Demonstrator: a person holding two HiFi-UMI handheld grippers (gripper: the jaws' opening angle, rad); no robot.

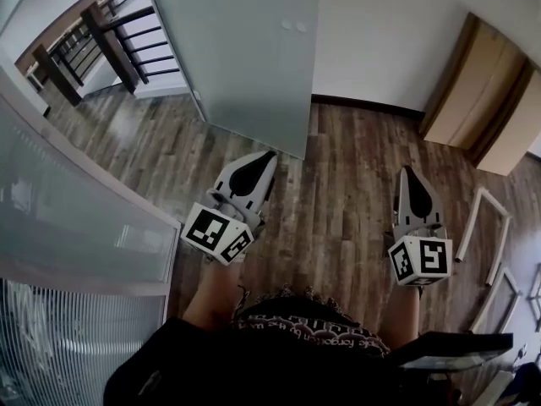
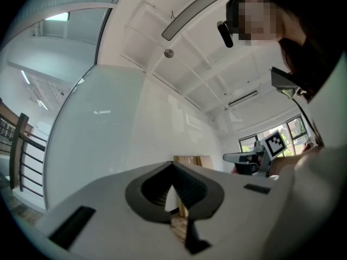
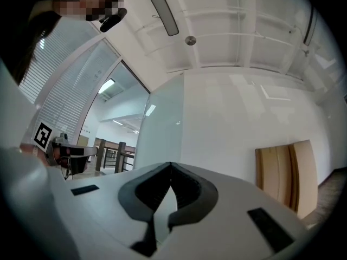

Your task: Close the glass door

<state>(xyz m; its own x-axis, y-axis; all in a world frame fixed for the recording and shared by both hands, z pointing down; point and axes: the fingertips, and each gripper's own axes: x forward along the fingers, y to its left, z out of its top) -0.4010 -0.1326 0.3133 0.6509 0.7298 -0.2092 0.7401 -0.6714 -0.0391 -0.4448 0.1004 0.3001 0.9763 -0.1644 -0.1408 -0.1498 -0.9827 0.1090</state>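
The frosted glass door (image 1: pixel 245 49) stands swung open ahead of me, its lower edge over the wood floor; it also fills the left of the left gripper view (image 2: pixel 92 129) and rises left of centre in the right gripper view (image 3: pixel 160 129). My left gripper (image 1: pixel 269 153) points at the door's lower right corner, a short way off it, jaws shut with nothing between them (image 2: pixel 172 164). My right gripper (image 1: pixel 407 170) is held to the right, well apart from the door, also shut and empty (image 3: pixel 171 164).
A frosted glass wall (image 1: pixel 76 218) runs along the left. A dark wooden railing (image 1: pixel 93 41) stands beyond the doorway at the top left. Wooden boards (image 1: pixel 490 100) lean on the right wall, and white frame pieces (image 1: pixel 490 244) lie on the floor at the right.
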